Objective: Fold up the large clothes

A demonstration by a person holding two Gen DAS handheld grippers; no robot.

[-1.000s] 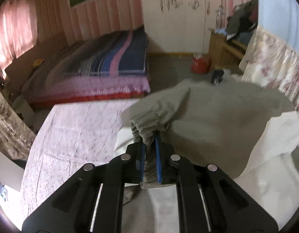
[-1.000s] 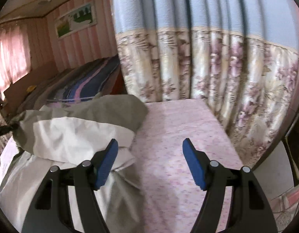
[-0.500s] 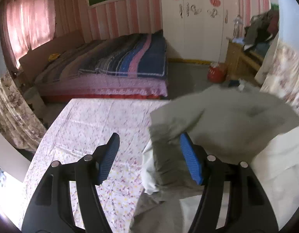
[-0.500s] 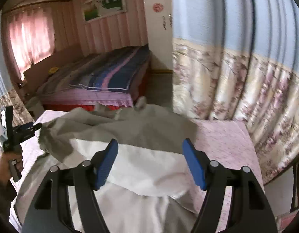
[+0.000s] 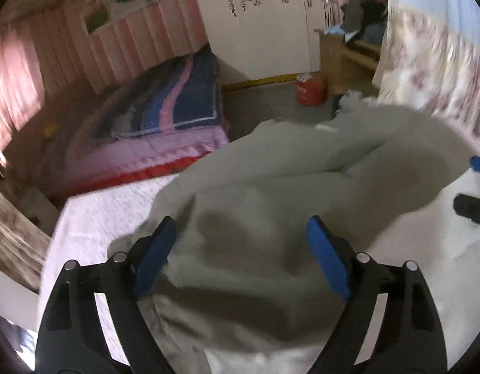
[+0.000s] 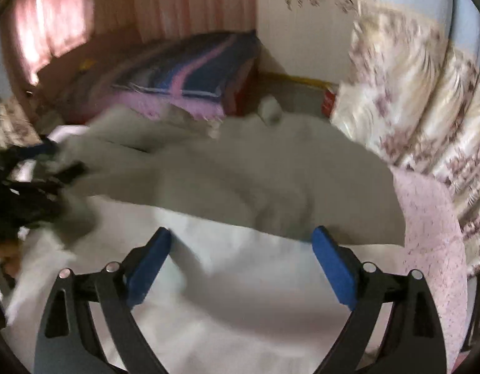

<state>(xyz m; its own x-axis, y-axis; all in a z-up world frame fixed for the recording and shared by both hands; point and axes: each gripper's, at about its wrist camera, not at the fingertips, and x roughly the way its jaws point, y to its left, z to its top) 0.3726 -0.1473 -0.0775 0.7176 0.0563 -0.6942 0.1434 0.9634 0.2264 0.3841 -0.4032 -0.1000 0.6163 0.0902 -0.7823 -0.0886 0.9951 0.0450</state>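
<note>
Grey-green matte garment (image 5: 271,205), pale lining showing, lies rumpled on the pink floral-print tablecloth (image 5: 93,218). Left gripper (image 5: 240,249) and right gripper (image 6: 241,251): blue-padded jaws opening wide over cloth, gripping nothing. No legible writing.

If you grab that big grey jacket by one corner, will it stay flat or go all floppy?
Probably floppy: the grey jacket lies in soft folds and humps. It would likely sag and drag on the pink tablecloth. It looks puffy, so maybe light.
</note>
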